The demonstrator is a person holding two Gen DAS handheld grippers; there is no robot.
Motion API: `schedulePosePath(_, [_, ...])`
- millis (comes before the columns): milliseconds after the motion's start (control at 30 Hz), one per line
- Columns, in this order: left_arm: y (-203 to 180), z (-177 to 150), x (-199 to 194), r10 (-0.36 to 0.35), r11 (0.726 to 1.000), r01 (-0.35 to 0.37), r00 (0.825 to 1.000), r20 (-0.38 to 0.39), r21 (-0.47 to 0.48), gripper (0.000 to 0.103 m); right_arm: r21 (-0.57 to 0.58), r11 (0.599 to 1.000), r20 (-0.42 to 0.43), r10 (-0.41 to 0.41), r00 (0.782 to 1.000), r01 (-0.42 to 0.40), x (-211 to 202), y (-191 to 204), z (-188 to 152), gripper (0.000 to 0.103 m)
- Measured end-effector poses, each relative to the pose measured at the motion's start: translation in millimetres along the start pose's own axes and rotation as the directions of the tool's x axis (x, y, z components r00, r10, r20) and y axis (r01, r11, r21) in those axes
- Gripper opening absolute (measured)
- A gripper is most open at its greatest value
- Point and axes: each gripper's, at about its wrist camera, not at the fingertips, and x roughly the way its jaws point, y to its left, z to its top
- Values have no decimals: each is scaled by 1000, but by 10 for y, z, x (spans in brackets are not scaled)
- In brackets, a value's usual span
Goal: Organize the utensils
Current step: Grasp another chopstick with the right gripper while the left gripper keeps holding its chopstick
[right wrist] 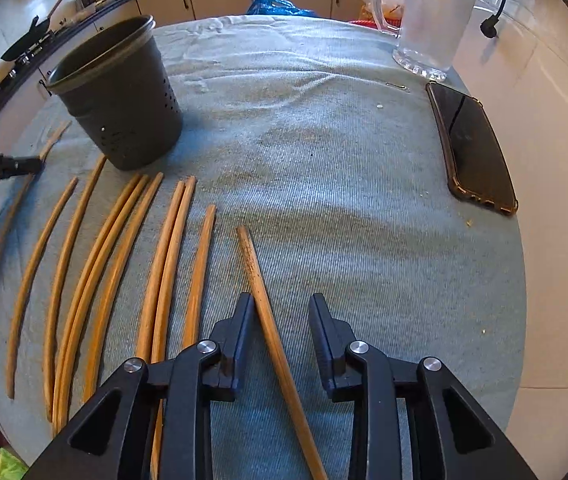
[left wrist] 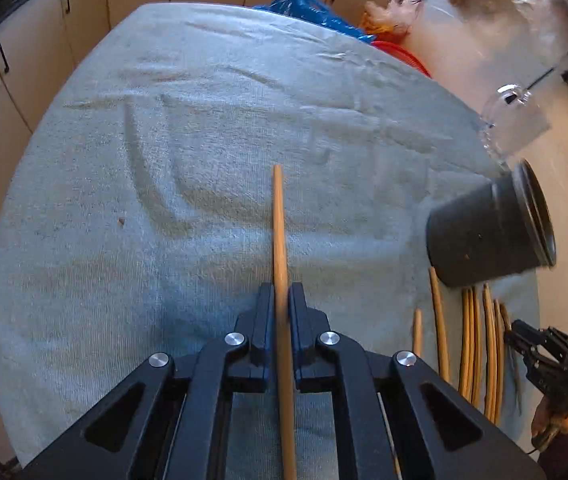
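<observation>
**Left fingers pinch one chopstick, right fingers spread over another**

The held chopstick points straight ahead, its long axis running along the left gripper, whose fingers are pressed onto it from both sides. The dark-tipped chopstick lies flat and points forward, slightly to the left. It passes between the spread fingers of the right gripper, close beside the left one; I cannot tell if they touch. More loose chopsticks lie in a row near the upright dark holder. A grey-blue towel covers the worktop, with a phone and a glass mug on it. Beige cabinets stand behind.
</observation>
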Motion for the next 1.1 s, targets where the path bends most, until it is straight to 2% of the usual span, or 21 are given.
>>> schedulePosePath(67, [34, 23, 55, 2, 1000, -2, 1000, 5, -22, 8, -2, 1000, -15, -5, 1000, 4, 15, -10, 50, 31])
schedulePosePath(200, [-2, 108, 197, 33, 999, -33, 999, 1, -8, 10, 4, 1000, -38, -5, 999, 5, 47, -25, 142, 31])
schedulePosePath(267, [-80, 147, 273, 44, 999, -44, 999, -8, 17, 16, 4, 1000, -53, -8, 999, 8, 62, -8, 194, 31])
schedulePosePath(333, [-183, 189, 337, 43, 998, -42, 999, -18, 47, 35, 4, 1000, -72, -10, 997, 11, 79, -8, 250, 31])
schedulePosePath(400, [-299, 228, 406, 53, 996, -51, 998, -27, 72, 44, 2, 1000, -87, -8, 996, 8, 102, -4, 320, 31])
schedulePosePath(467, [-508, 263, 459, 105, 988, -103, 994, -9, 115, 45, 8, 1000, -85, -3, 996, 4, 120, -3, 368, 30])
schedulePosePath(500, [-565, 251, 489, 129, 982, -128, 992, 6, 140, 44, 1, 1000, -80, -4, 997, 4, 127, 3, 385, 28])
schedulePosePath(533, [-613, 253, 499, 149, 976, -151, 989, 23, 157, 23, -12, 1000, -64, -3, 998, 3, 123, 22, 395, 15])
schedulePosePath(567, [-668, 256, 516, 174, 968, -178, 984, 41, 175, 5, -11, 1000, -54, -7, 999, 6, 128, 23, 408, 9])
schedulePosePath(667, [-698, 266, 500, 151, 974, -159, 987, 57, 160, 6, 23, 1000, -18, 10, 1000, -10, 95, -5, 428, 8])
schedulePosePath(800, [-704, 220, 141, 137, 972, -163, 979, 150, 172, 6, 69, 996, 70, 46, 997, -51, -154, -59, 353, 8])
schedulePosePath(900, [-733, 135, -95, 102, 973, -137, 977, 185, 186, 6, 80, 994, 132, 58, 989, -69, -436, -78, 280, 8])
schedulePosePath(1000, [-752, -51, -311, 72, 972, -114, 977, 202, 206, 6, 95, 992, 129, 66, 989, -79, -503, -91, 225, 8])
schedulePosePath(1100, [-761, -269, -458, 44, 972, -88, 979, 200, 217, 6, 125, 990, 71, 63, 995, -72, -366, -120, 156, 8])
